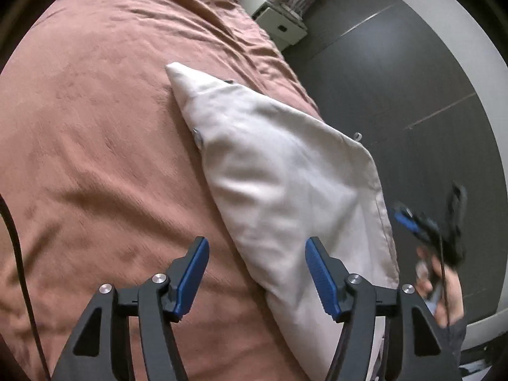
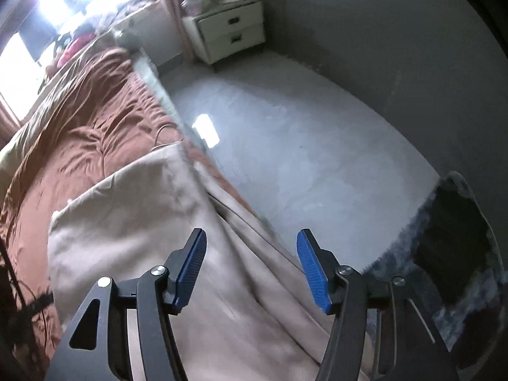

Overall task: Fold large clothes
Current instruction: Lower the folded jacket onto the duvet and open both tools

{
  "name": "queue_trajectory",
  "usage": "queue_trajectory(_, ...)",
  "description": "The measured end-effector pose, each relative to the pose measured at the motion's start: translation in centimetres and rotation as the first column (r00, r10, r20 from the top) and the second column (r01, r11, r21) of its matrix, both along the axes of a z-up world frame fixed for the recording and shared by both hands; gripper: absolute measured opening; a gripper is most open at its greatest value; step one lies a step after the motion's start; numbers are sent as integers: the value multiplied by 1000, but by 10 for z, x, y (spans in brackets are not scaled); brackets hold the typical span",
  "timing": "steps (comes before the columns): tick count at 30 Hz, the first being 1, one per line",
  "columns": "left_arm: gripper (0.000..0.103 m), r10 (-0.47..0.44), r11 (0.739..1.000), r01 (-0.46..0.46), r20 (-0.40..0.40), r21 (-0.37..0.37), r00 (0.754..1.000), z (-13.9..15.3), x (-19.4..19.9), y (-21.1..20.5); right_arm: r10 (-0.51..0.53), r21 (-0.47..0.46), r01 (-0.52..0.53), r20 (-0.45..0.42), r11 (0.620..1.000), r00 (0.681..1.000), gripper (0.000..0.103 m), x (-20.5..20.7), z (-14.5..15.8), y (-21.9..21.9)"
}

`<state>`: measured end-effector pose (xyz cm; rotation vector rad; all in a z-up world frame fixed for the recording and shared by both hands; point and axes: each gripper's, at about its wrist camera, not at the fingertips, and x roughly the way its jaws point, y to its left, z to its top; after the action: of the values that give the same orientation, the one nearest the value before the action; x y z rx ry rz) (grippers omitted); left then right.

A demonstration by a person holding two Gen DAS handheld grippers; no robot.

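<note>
I have the left hand-held gripper [image 1: 257, 273] spread wide and holding nothing, hovering above the bed [image 1: 95, 127] just over the near end of the cream garment [image 1: 279, 171]. The garment lies along the bed's right edge, one long side hanging toward the floor [image 2: 301, 146], I judge so that I can reach it standing beside the bed. It looks already doubled into a long tapering shape, its far point resting on the rust-coloured cover. My right hand-held gripper [image 2: 250, 266] is also wide and empty, held over the hanging side of the cloth. In the left view it shows only as a blur out past the bed's edge.
</note>
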<state>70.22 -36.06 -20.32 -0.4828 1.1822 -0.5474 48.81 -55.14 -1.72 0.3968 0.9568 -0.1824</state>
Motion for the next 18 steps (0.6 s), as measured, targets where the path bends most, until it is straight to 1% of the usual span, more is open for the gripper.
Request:
queue_trajectory(2,65,5,1000,-5,-25,-17,1000,-8,17,5,-22,30,21,12,999,1000,57,-33,-1,-6)
queue_trajectory(4,65,10,1000,-11,-34,-27,999,-11,25,10,-47,43,47,8,998,999,57,-60,-5,-9)
queue_trajectory(8,65,-9,999,9,-11,-31,1000,-16,41,2,-88,105,87,-3,991,996,57,-102,-21,-22)
queue_trajectory(9,64,-18,999,18,-6,-29,1000,-14,42,-1,-117,141,117,-11,983,993,57,-115,-31,-26)
queue_trajectory(11,57,-40,999,41,16,-20,999,-11,47,-8,-165,187,163,-6,969,986,57,-134,-38,-36)
queue_trajectory(12,57,-55,998,55,25,-8,998,-10,49,-12,-182,209,178,0,962,983,57,-139,-40,-38)
queue_trajectory(13,56,-67,998,67,31,5,997,-9,53,-16,-190,251,182,9,951,982,53,-144,-46,-39)
queue_trajectory(15,50,-84,996,84,41,13,996,-7,59,-24,-194,303,182,10,936,981,43,-148,-54,-40)
queue_trajectory(18,48,-95,995,94,53,22,994,-4,66,-31,-229,301,211,25,930,973,43,-154,-57,-37)
